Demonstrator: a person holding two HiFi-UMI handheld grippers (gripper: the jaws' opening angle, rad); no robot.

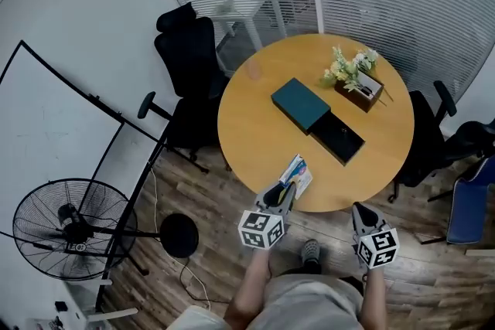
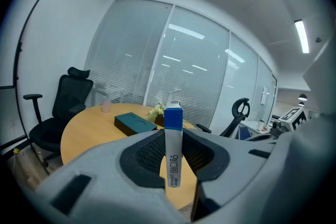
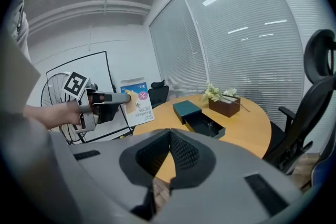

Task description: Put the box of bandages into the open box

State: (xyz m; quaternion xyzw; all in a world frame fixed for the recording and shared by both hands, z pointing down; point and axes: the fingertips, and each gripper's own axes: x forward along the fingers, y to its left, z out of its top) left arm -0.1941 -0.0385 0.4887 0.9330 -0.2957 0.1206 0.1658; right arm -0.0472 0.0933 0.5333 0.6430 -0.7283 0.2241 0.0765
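1. The left tongs (image 1: 282, 195) are clamped on the thin white and blue cardboard box of bandages (image 1: 299, 174). The pads squeeze its two flat sides, so the box stands on its narrow edge. Most of it sticks out past the tips. I think this grip leaves the far end free, so it can go into a tray first without the tongs bumping the walls.
2. The box of bandages is up in the air in these tongs. It hangs over the near edge of the round yellow-brown wooden counter (image 1: 255, 127) and does not rest on it.
3. Ahead of the left tongs, a bit to their right and well apart from them, lies the open box (image 1: 338, 139). It is a flat dark teal cover with a black tray pulled out. The tray's open side faces up, so a thing can be dropped in from above.
4. Past the open box, farther from both tongs, sits a brown wooden holder with white and yellow flowers (image 1: 357, 81). It is near the tray, so I think the move needs a little care there.
5. The right tongs (image 1: 361, 211) are pinched together with nothing between them. They hang by the counter's near edge, to the right of the left tongs, and point toward the tray. I think they are kept free to steady the open box.
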